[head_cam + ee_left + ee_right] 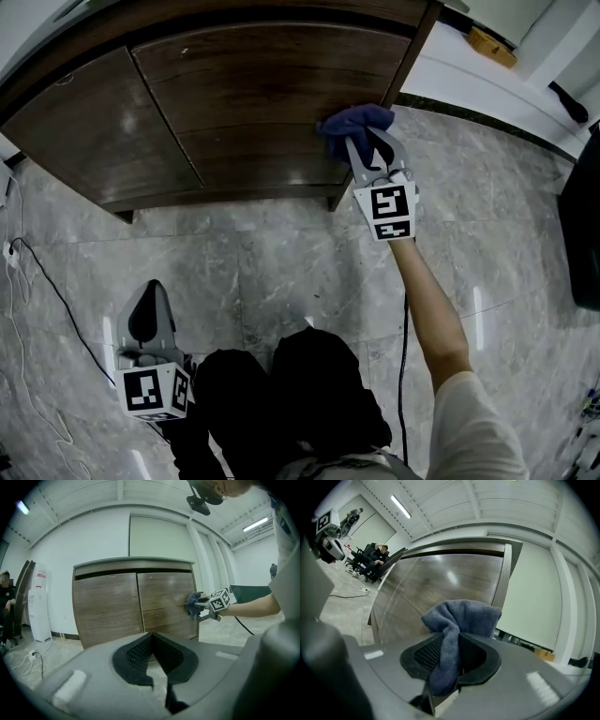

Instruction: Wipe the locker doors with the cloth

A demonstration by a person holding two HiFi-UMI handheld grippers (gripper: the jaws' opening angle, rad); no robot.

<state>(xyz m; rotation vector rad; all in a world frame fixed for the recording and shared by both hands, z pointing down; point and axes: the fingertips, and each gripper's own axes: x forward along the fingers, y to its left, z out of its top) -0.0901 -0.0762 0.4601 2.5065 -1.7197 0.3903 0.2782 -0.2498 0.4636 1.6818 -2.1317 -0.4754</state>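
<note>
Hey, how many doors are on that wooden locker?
2: a left door and a right door, side by side; the cloth is by the right door's outer edge.

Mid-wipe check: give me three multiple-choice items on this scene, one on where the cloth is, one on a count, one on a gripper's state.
1. Where is the cloth?
A) on the floor B) at the right door C) on top of the locker

2. How many doors does the locker front show?
A) two B) one C) four

3. What does the left gripper hold?
A) a bottle B) the cloth C) nothing

Answers:
1 B, the right gripper holds it at that door's right edge.
2 A, a left and a right one show.
3 C, its fingers meet with nothing between.
</note>
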